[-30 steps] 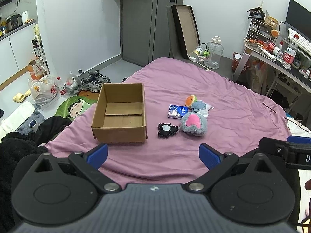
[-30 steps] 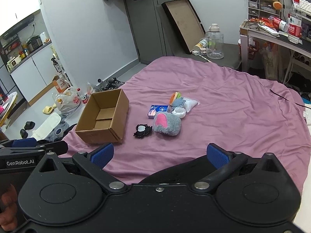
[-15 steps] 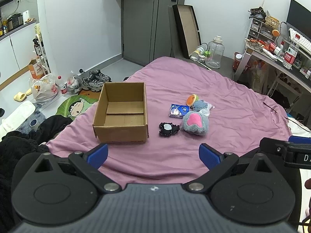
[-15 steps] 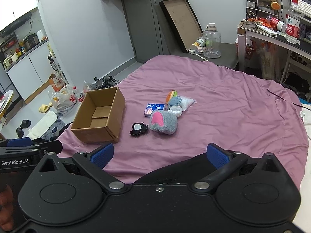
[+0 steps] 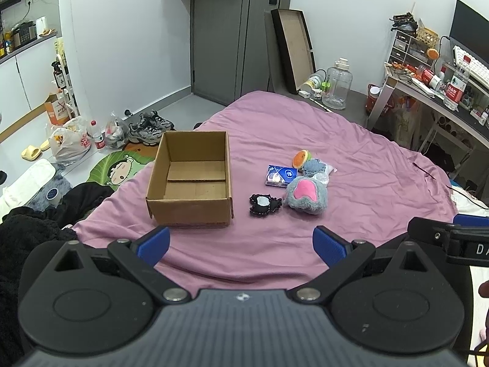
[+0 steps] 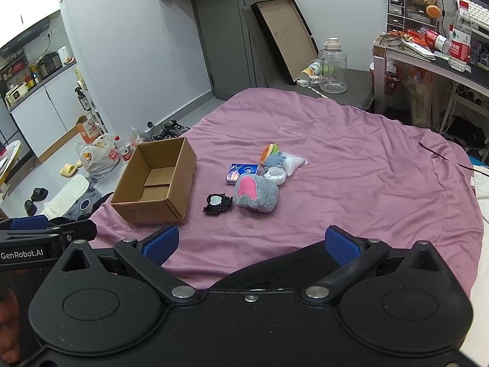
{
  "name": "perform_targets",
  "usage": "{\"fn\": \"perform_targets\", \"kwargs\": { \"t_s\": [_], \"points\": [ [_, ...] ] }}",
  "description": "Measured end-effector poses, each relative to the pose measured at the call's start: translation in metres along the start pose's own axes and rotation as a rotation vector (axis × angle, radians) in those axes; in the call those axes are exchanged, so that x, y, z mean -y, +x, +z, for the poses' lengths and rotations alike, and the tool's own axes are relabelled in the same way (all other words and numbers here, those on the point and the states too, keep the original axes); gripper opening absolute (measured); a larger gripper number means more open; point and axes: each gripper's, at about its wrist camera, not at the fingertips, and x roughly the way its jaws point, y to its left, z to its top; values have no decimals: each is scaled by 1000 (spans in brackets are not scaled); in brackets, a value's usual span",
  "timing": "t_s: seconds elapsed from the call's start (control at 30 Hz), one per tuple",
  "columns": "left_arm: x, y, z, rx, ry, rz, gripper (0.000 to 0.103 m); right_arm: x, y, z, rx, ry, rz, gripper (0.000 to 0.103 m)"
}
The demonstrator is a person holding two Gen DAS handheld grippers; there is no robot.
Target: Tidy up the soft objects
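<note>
An open, empty cardboard box (image 5: 189, 180) (image 6: 156, 183) sits on the purple bed. To its right lie a grey plush paw with a pink pad (image 5: 305, 195) (image 6: 256, 194), a black plush patch with a white centre (image 5: 264, 203) (image 6: 217, 203), a blue packet (image 5: 280, 176) (image 6: 243, 172), an orange round plush (image 5: 301, 158) (image 6: 269, 151) and a blue-grey soft item on a clear bag (image 5: 316, 166) (image 6: 279, 160). My left gripper (image 5: 241, 241) and right gripper (image 6: 249, 241) are both open and empty, held above the near edge of the bed, well short of the objects.
The purple bedsheet (image 5: 351, 153) covers the bed. Black clothing (image 5: 36, 214) lies at the left. Shoes, bags and a bottle (image 5: 97, 136) sit on the floor. A cluttered desk (image 5: 434, 91) stands at the right, a water jug (image 5: 337, 87) behind the bed.
The right wrist view has shifted a little, so the box and toys sit slightly lower and left in it. The left view is almost unchanged. Both grippers stay open.
</note>
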Motion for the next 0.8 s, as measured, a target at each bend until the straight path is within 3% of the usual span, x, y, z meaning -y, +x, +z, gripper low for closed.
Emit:
{"fn": "perform_targets", "kwargs": {
  "t_s": [0.47,0.8],
  "points": [
    [4,5,-1,17,15,4,99,2,6,1,6,6,20,103],
    [4,37,4,-32,4,2,99,7,34,4,-34,27,26,103]
  ]
}}
